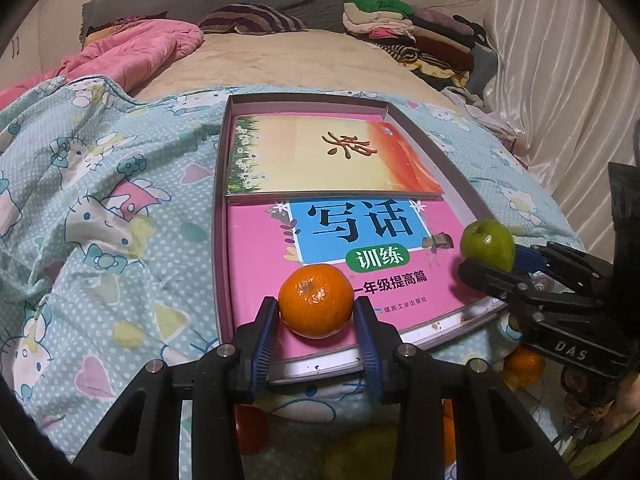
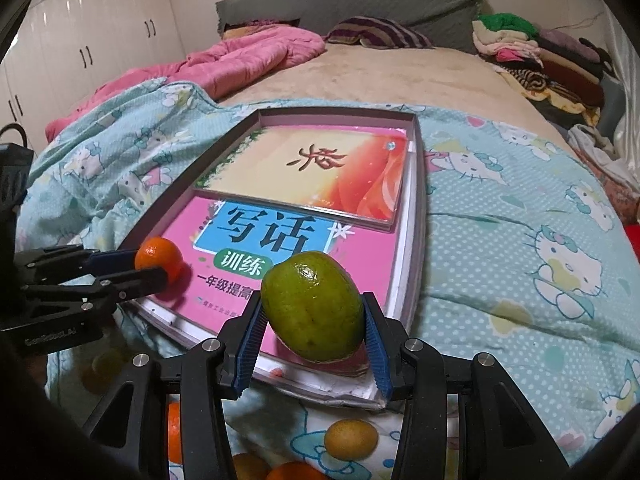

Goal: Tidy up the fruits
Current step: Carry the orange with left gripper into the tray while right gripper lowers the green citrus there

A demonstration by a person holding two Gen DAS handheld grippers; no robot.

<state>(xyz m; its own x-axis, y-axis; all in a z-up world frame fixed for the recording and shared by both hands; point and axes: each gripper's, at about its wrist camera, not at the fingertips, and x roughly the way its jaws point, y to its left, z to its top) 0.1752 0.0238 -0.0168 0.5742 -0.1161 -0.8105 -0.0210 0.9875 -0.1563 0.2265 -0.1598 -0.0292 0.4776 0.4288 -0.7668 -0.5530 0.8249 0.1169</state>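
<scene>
My left gripper [image 1: 316, 308] is shut on an orange tangerine [image 1: 316, 300], low over the near left part of a pink book [image 1: 256, 248] that lies in a shallow grey box [image 1: 221, 184]. From the right wrist view that tangerine [image 2: 159, 258] and the left gripper [image 2: 158, 266] sit at the box's left corner. My right gripper [image 2: 314, 316] is shut on a green oval fruit [image 2: 312, 306] above the book's near right corner. In the left wrist view that green fruit [image 1: 487, 244] shows at the box's right rim, with the right gripper [image 1: 476, 258] reaching in from the right.
A second book [image 1: 332, 156] with an orange and cream cover lies across the far half of the box. Several loose fruits [image 2: 350, 440] lie on the cartoon-cat quilt [image 1: 100, 200] under the grippers. Behind are a pink duvet [image 1: 136, 52], folded clothes [image 1: 400, 28] and a wardrobe [image 2: 92, 40].
</scene>
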